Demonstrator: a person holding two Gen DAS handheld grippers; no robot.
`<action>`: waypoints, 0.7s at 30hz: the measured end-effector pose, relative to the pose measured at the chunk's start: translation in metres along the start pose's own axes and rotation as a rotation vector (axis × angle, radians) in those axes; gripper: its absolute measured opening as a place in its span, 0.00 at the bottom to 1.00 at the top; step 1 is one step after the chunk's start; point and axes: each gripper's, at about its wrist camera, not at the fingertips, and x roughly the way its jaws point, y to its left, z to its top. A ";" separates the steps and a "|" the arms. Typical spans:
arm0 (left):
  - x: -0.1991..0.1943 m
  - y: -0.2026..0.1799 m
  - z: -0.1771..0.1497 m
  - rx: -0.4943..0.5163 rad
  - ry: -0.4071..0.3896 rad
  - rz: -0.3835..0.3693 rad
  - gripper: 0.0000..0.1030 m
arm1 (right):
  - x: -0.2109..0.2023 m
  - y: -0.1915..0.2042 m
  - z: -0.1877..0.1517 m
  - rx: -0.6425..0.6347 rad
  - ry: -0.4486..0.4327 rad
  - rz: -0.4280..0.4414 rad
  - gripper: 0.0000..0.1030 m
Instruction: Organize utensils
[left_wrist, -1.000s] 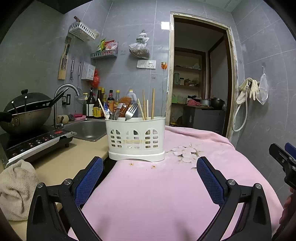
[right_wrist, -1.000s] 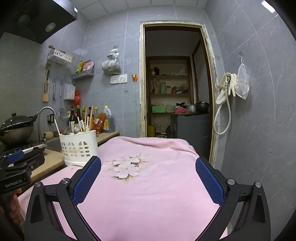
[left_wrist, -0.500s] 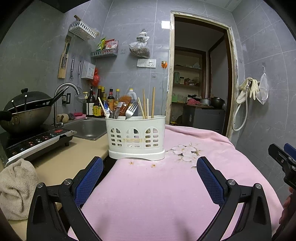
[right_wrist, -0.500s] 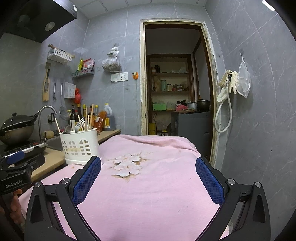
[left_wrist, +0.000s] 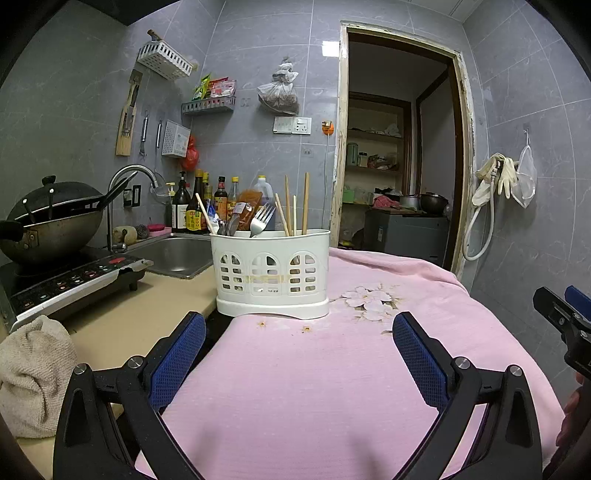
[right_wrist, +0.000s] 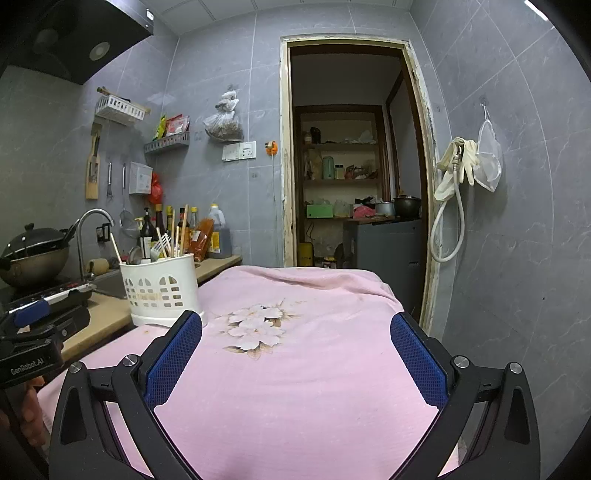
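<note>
A white slotted utensil caddy (left_wrist: 272, 273) stands at the left edge of a pink flowered cloth (left_wrist: 332, 376); it also shows at left in the right wrist view as the caddy (right_wrist: 160, 291). In it stand a fork (left_wrist: 261, 220), spoons and several chopsticks (left_wrist: 295, 206). My left gripper (left_wrist: 297, 349) hangs open over the cloth just short of the caddy, nothing between its fingers. My right gripper (right_wrist: 295, 350) is open and empty above the cloth's flower print (right_wrist: 255, 328), to the right of the caddy.
Left of the cloth is a beige counter (left_wrist: 122, 321) with an induction cooker (left_wrist: 70, 284), a wok (left_wrist: 48, 221), a sink (left_wrist: 173, 256), sauce bottles (left_wrist: 192, 210) and a crumpled towel (left_wrist: 33, 373). An open doorway (right_wrist: 354, 184) lies behind.
Both views have dropped slightly and the caddy sits a touch higher in the left wrist view. Both grippers stay open and empty.
</note>
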 end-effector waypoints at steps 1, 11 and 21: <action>0.000 0.000 0.000 0.000 -0.001 0.001 0.97 | 0.000 -0.001 0.000 0.000 0.000 0.001 1.00; 0.000 0.001 0.000 0.000 0.005 -0.003 0.97 | 0.000 -0.001 0.000 0.004 0.004 0.001 1.00; 0.000 0.002 0.000 0.004 0.006 -0.004 0.97 | 0.001 -0.002 0.000 0.008 0.010 0.001 1.00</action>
